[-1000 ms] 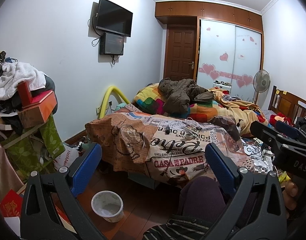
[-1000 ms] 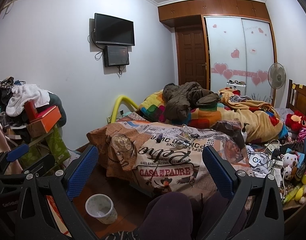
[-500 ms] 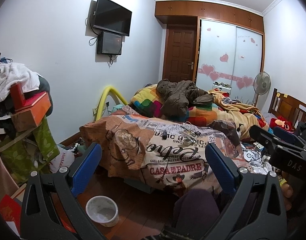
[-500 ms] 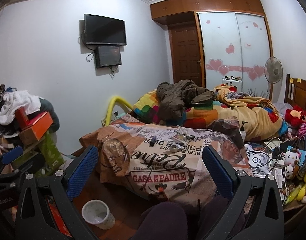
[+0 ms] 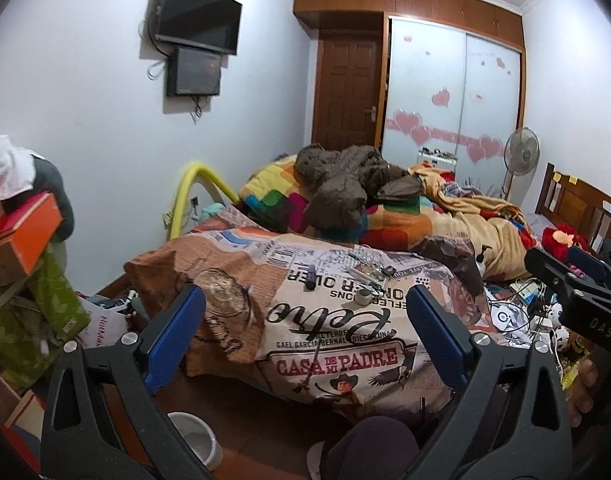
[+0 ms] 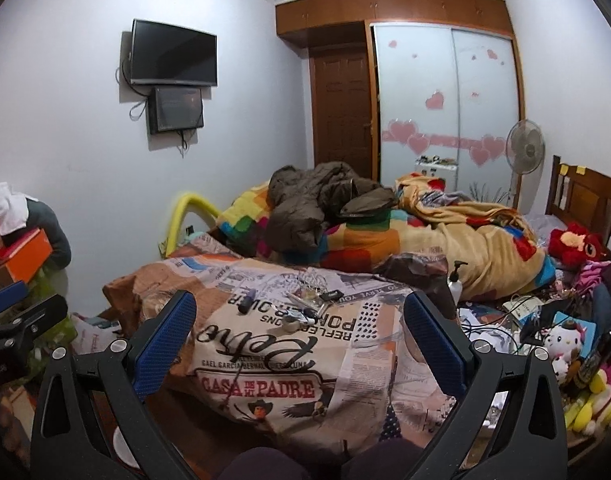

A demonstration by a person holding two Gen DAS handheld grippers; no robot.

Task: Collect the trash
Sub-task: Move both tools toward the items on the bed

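Both claws have drifted closer to the bed (image 5: pixel 329 344) over the last second, left claw (image 5: pixel 305 320) and right claw (image 6: pixel 301 328) gaping wide, nothing held. Small bits (image 6: pixel 305 306) on the blanket might be the trash, hard to tell. Our white bin (image 5: pixel 195 444) sits on the floor below.

Cluttered bed (image 5: pixel 345 344), small items (image 5: pixel 365 276), jacket (image 5: pixel 341 184)
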